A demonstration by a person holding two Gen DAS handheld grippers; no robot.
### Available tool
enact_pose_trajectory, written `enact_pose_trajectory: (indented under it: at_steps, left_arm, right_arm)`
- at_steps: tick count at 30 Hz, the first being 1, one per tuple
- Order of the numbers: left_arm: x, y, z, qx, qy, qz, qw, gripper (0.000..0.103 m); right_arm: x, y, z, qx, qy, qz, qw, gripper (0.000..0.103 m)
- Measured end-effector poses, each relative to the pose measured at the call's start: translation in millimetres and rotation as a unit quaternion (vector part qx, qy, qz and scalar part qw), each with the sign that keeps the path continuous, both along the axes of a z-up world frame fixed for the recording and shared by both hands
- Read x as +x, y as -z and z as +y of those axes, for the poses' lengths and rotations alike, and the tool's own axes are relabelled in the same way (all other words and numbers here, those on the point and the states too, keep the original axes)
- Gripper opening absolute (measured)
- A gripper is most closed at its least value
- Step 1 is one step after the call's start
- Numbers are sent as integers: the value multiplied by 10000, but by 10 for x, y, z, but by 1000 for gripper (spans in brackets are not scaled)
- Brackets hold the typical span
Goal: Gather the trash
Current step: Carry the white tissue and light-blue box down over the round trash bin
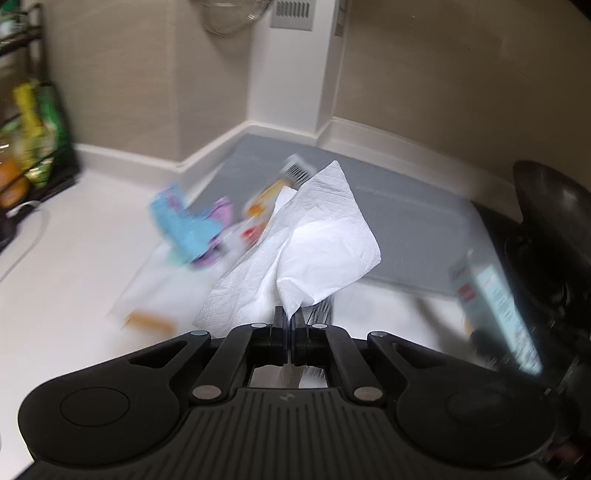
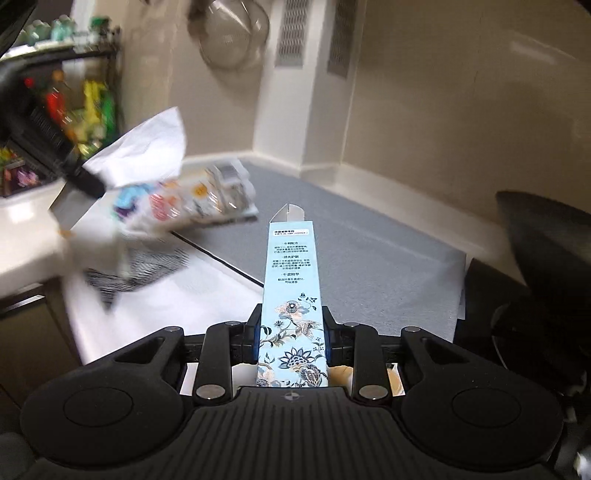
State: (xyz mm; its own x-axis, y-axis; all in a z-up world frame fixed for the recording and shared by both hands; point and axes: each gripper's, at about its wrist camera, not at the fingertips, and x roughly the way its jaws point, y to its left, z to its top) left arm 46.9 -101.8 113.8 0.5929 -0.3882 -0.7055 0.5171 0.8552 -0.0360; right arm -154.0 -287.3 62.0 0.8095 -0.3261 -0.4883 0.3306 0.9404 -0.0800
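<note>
My left gripper (image 1: 290, 317) is shut on a white paper napkin (image 1: 325, 236), which hangs lifted above the counter. The right wrist view shows this left gripper (image 2: 88, 184) at the left with the napkin (image 2: 147, 147) in it. Below it lie a blurred colourful wrapper (image 1: 192, 229) and an orange and white packet (image 1: 273, 195). My right gripper (image 2: 291, 332) is shut on a long light-blue box (image 2: 291, 288) printed with flowers, its open flap pointing away. That box (image 1: 495, 306) shows at the right edge of the left wrist view.
A grey mat (image 2: 351, 240) covers the counter corner by the wall. A black pan (image 2: 546, 240) stands at the right. A black-and-white striped piece (image 2: 136, 273) lies near the white counter's edge. A rack of bottles (image 1: 33, 147) stands at the left. A strainer (image 2: 232, 33) hangs on the wall.
</note>
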Motion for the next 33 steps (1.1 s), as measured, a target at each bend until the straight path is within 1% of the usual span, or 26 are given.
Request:
enact_pose_trajectory:
  at_steps: [3, 5, 7, 10, 12, 15, 19, 24, 27, 33]
  left_arm:
    - [-401, 60, 372, 59, -112, -24, 9999, 1]
    - [-639, 136, 578, 150, -210, -42, 9997, 1]
    - [-873, 232, 785, 240, -370, -46, 9990, 1]
    - [-1231, 398, 1132, 334, -601, 86, 9976, 1]
    - [-1435, 550, 1305, 387, -632, 280, 9969, 1]
    - [-1693, 753, 1505, 411, -840, 454, 9946, 1]
    - [-1866, 956, 1709, 293, -1145, 657, 9908, 1]
    - [-2063, 1032, 1780, 314, -1350, 531, 9889, 1]
    - [-2102, 1073, 1776, 261, -1356, 593, 9886, 1]
    - [-2110, 1109, 1777, 212, -1327, 652, 9888, 1]
  right_arm:
    - [-214, -91, 239, 46, -230, -192, 9995, 31]
    - [-334, -119, 404, 280, -454, -308, 9981, 31]
    - [-423, -107, 570, 582, -710, -316, 9953, 31]
    - [-515, -68, 874, 858, -1071, -205, 9903, 31]
    - [-571, -34, 1098, 880, -1291, -124, 9876, 31]
    - [-633, 50, 1406, 900, -1551, 107, 9837, 31]
    - [-709, 197, 1692, 888, -1790, 471, 9787, 31]
    - [-772, 386, 1945, 792, -1948, 853, 9739, 31]
    - [-800, 454, 2058, 614, -1965, 957, 9739, 31]
    - [-792, 477, 2075, 649, -1957, 1078, 9726, 31]
